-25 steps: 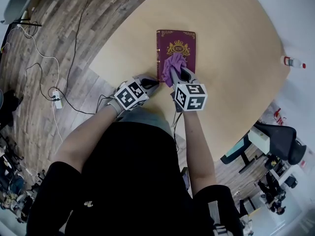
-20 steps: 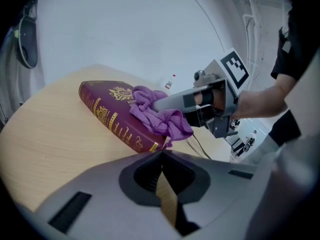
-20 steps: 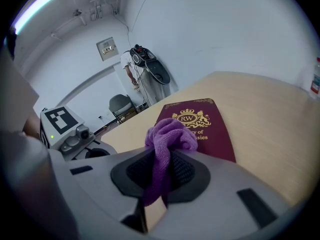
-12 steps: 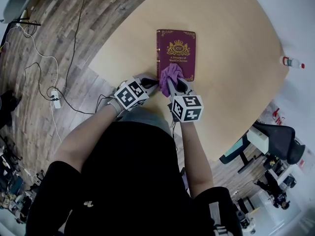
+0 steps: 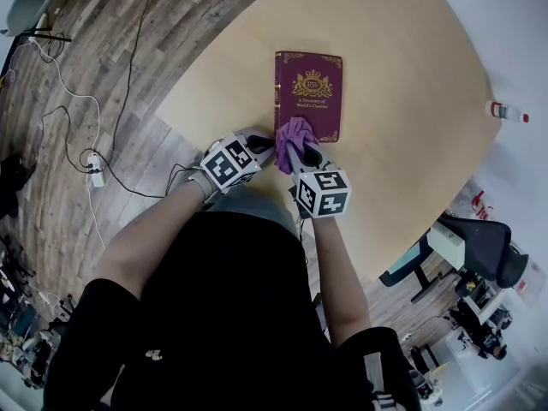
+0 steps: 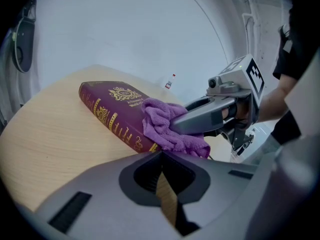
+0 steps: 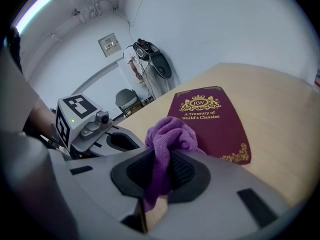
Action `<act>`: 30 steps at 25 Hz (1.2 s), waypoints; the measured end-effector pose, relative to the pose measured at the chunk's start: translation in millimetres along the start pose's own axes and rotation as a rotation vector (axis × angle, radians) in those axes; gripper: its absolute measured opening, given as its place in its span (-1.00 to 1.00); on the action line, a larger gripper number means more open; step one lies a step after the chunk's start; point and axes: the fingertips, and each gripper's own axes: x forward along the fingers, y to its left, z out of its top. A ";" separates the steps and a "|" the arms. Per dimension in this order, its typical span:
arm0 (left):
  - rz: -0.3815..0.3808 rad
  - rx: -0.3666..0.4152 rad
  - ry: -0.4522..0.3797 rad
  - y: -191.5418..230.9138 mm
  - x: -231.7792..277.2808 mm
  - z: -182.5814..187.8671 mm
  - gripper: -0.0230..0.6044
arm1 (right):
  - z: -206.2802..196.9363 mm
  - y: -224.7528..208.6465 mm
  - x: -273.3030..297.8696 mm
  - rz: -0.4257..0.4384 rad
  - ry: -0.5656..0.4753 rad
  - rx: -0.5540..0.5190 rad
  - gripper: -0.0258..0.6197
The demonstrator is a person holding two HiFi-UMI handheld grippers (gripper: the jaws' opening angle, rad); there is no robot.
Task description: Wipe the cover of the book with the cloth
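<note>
**Entry: book, cloth and two claws, wipe in hand**

**Head view.** The book lies flat on the surface. It is closed, cover up, spine to my left, and its long axis runs straight away from me. My right claw holds the purple cloth, which sits on the cover's near edge towards the spine corner. My left claw is just beside that same near corner, on the spine side.

**Left gripper view.** The left claw has its jaws drawn together with nothing between them. Only a sliver of the surface shows through the slit. The tips point at the book's near spine corner. I cannot tell whether they touch it.

**Right gripper view.** The right claw is clamped on a fold of cloth. The bunched end stands proud of the tips and a tail hangs below. Nearly the whole cover lies ahead of the cloth, crest and title included.

**Judgement.** The right claw is the working one. Its next stroke must go forward along the long axis, away from me.
</note>
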 end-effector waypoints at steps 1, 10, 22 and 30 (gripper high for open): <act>0.000 -0.001 0.000 -0.2 0.2 0.0 -0.86 | -0.1 0.6 0.3 0.004 0.009 -0.006 -0.71; -0.005 -0.018 -0.004 -0.3 -0.6 -0.3 -0.86 | 7.5 6.3 9.3 0.037 0.095 -0.058 -0.71; -0.013 -0.031 -0.005 -0.8 3.1 0.6 -0.86 | 29.8 2.9 28.9 0.065 0.101 -0.061 -0.71; -0.008 -0.010 0.005 -1.3 4.4 -0.7 -0.86 | 63.8 -6.3 53.0 0.059 0.066 -0.050 -0.71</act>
